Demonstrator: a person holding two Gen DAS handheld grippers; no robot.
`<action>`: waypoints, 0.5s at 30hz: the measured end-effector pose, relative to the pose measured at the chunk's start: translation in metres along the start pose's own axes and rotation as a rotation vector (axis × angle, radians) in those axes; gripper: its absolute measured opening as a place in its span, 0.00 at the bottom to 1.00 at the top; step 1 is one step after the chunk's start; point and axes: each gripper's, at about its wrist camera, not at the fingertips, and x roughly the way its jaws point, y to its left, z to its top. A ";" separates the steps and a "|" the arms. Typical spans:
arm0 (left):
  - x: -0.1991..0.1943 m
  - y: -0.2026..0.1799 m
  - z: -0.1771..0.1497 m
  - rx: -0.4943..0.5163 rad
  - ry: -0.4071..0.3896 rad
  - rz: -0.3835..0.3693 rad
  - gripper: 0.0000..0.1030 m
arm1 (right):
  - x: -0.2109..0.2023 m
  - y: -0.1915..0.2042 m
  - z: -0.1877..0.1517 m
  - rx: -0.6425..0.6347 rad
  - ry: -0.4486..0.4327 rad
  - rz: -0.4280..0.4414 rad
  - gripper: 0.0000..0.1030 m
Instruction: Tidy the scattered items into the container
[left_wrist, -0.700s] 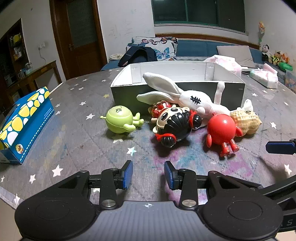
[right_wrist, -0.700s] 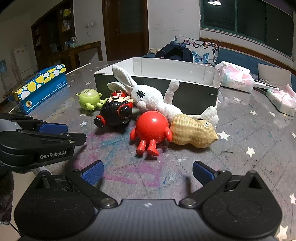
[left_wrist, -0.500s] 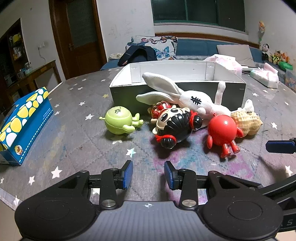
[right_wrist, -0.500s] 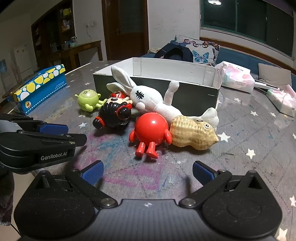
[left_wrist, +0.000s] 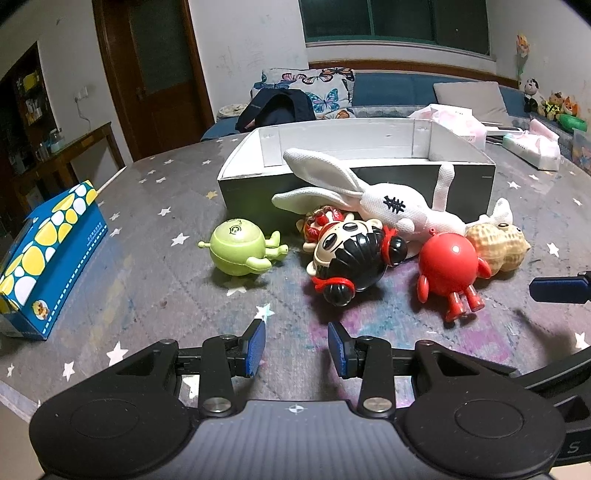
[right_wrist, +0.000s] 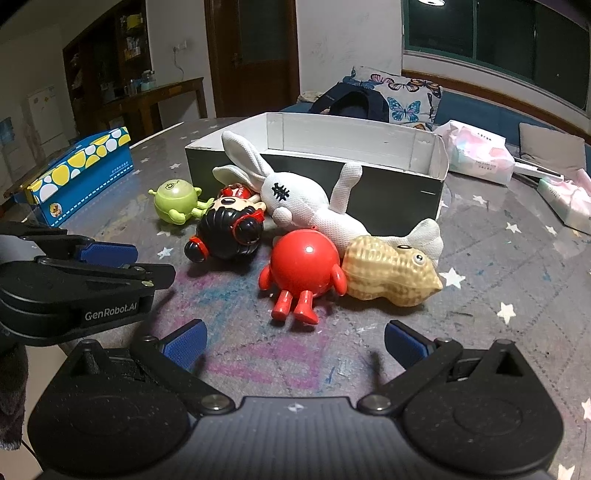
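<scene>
An open dark box with white inside (left_wrist: 369, 184) (right_wrist: 391, 192) stands on the table. In front of it lie a white plush rabbit (left_wrist: 391, 210) (right_wrist: 295, 203), a black-haired doll head (left_wrist: 351, 258) (right_wrist: 229, 236), a small red toy (left_wrist: 321, 221) behind it, a green round toy (left_wrist: 240, 249) (right_wrist: 175, 201), a red round toy with legs (left_wrist: 448, 267) (right_wrist: 303, 266) and a tan peanut toy (left_wrist: 496, 245) (right_wrist: 391, 277). My left gripper (left_wrist: 296, 349) is open and empty, short of the doll head. My right gripper (right_wrist: 293, 343) is wide open and empty, short of the red toy.
A blue and yellow tissue box (left_wrist: 48, 251) (right_wrist: 81, 173) lies at the left. Pink and white packs (right_wrist: 476, 155) lie right of the box. The table's near edge (left_wrist: 14, 402) is close at the lower left. A sofa with cushions (left_wrist: 406, 92) stands behind.
Both grippers have drifted slightly toward the toys; the toys look a little lower and nearer in both views. Neither gripper's opening has changed.
</scene>
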 end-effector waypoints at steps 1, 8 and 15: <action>0.001 0.000 0.000 0.002 0.002 0.001 0.38 | 0.000 0.000 0.000 0.001 0.002 0.000 1.00; 0.001 0.000 0.002 0.007 0.003 0.002 0.39 | 0.002 0.000 0.004 0.002 0.006 0.002 1.00; 0.003 0.000 0.005 0.012 0.012 -0.004 0.38 | 0.005 0.001 0.006 -0.003 0.016 0.002 1.00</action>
